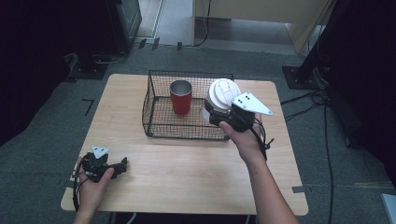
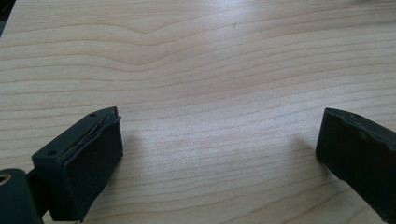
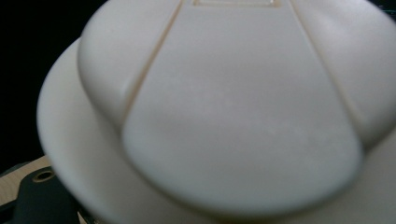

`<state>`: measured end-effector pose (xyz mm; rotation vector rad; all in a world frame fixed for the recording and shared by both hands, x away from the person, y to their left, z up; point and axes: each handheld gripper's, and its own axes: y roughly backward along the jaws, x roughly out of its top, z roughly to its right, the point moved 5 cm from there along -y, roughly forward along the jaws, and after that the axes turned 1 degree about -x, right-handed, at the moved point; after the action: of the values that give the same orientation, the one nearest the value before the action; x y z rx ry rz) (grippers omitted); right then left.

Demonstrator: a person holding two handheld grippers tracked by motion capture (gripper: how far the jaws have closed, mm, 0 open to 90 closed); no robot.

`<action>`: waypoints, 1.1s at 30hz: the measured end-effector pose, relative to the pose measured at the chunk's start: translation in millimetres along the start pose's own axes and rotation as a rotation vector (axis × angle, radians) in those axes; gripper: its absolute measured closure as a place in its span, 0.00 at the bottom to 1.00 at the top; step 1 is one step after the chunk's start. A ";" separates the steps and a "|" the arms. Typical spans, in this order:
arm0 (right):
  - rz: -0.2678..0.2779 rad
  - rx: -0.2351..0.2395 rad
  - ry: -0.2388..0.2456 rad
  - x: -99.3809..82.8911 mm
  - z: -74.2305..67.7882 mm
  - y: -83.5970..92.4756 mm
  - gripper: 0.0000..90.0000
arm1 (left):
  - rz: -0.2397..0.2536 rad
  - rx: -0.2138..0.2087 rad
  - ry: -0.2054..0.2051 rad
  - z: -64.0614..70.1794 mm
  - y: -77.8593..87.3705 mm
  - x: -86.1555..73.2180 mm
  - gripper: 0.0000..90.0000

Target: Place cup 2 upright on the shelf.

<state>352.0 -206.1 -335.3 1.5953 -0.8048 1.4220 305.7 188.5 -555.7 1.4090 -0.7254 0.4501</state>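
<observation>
- The white lidded cup (image 1: 223, 94) is up off the table, clamped in the right gripper (image 1: 215, 113) at the right end of the black wire basket (image 1: 154, 122).
- The cup sits just ahead of that claw, tilted, its domed lid (image 3: 233, 107) turned back toward the claw's camera, so close in the right gripper view that the ridges and the flat panel of the lid are a soft blur.
- State of the right claw: closed down on the cup, jaws pressed in from below the lid; one dark jaw corner peeks out at the bottom left of its own view.
- The right hand (image 1: 243, 135) wraps the gripper body from behind, grey three-cornered plate on top, cable trailing down past the wrist.
- To the left of the held cup, inside the basket, a red tumbler (image 1: 180, 96) stands upright with its mouth open to the camera, close to the cup but apart from it.
- Over at the near left corner of the wooden table (image 1: 187, 172), the left gripper (image 1: 122, 165) lies low on the top in the left hand (image 1: 95, 182), well apart from the basket.
- State of the left claw: jaws spread wide, bare wood grain between them in the left gripper view, nothing in the gap.
</observation>
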 end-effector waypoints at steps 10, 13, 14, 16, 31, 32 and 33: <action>-0.009 -0.033 -0.005 0.6 5.5 -22.1 0.18 | 0.001 0.000 0.000 0.0 -0.1 0.0 0.02; -0.019 -0.042 0.001 -1.2 6.9 -29.0 0.18 | 0.000 0.000 0.000 0.0 0.0 0.0 0.02; -0.023 -0.045 0.005 -2.1 7.2 -31.2 0.18 | 0.000 0.000 0.000 0.0 0.0 0.0 0.02; -0.029 -0.048 0.006 -3.9 7.5 -35.6 0.18 | 0.001 0.000 0.000 0.0 -0.1 0.0 0.02; -0.086 -0.102 0.008 -21.8 15.0 -63.7 0.17 | 0.001 0.001 0.001 0.0 0.0 0.0 0.02; -0.089 -0.101 0.010 -22.8 14.8 -65.2 0.17 | 0.001 0.000 0.000 0.0 -0.1 0.0 0.02; -0.094 -0.104 0.012 -24.0 14.4 -67.2 0.17 | 0.001 0.000 0.001 0.1 -0.1 0.0 0.02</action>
<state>413.8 -190.3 -370.3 1.5245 -0.7747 1.3012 305.8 188.4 -555.7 1.4086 -0.7257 0.4520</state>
